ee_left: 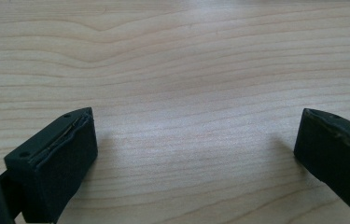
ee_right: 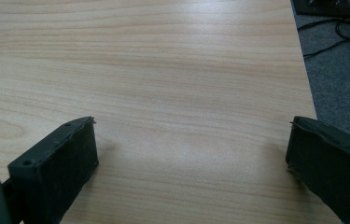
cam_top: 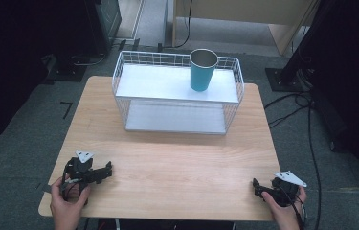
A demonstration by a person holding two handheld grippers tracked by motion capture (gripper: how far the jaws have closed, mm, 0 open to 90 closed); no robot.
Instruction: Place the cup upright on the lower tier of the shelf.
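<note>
- The teal cup [cam_top: 202, 70] stands upright, mouth up, on the top shelf of the white wire rack [cam_top: 177, 91], towards its right side, at the far end of the counter [cam_top: 177, 163].
- It lies well ahead of both your hands; its long axis is vertical, so a side-on approach looks the likely one.
- Your right gripper [cam_top: 257, 186] seems slightly nearer, being on the cup's side.
- Your left gripper [cam_top: 104, 171] rests at the near left corner.
- Both sets of fingers [ee_left: 60, 163] [ee_right: 58, 168] are spread wide apart, holding nothing, over bare wood.
</note>
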